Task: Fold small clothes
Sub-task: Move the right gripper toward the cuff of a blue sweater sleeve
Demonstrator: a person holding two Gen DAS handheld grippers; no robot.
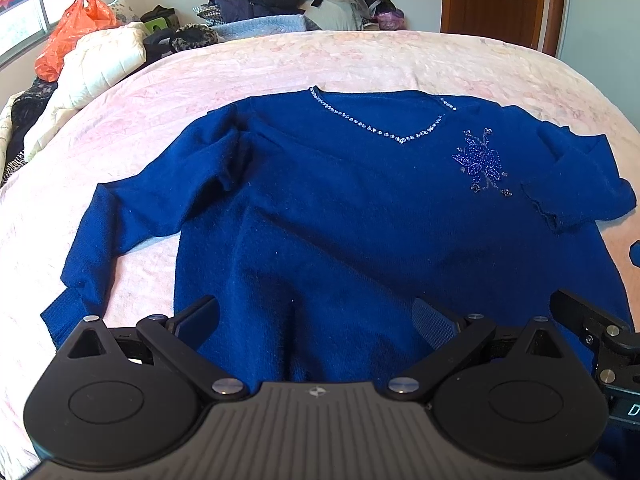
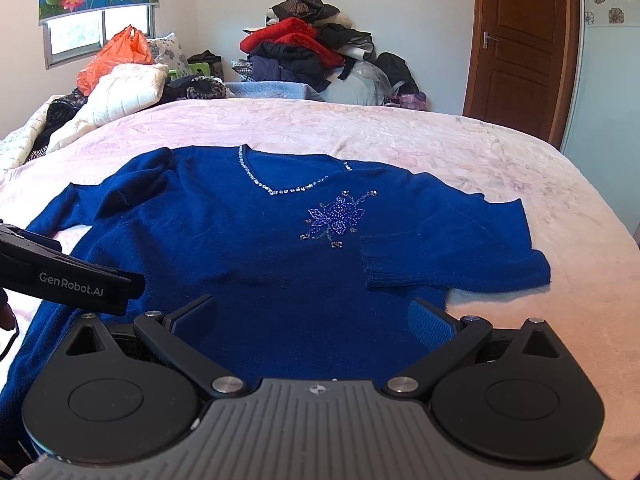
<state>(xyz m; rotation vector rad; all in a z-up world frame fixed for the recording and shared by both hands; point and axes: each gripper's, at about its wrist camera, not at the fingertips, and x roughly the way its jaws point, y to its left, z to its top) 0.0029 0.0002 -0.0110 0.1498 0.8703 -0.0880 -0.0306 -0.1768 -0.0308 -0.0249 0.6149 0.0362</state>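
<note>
Both our grippers, left gripper (image 1: 316, 320) and right gripper (image 2: 312, 318), hang apart over the hem; blue sweater (image 1: 340, 208) lies mid-frame on the bed (image 1: 360, 60), one sleeve (image 2: 440, 256) tucked, folding barely begun.

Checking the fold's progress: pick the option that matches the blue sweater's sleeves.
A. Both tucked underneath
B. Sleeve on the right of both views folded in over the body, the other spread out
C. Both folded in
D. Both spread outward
B: on the blue sweater, one sleeve's cuff lies over the body, while the other sleeve stretches onto the pink bedspread.
</note>
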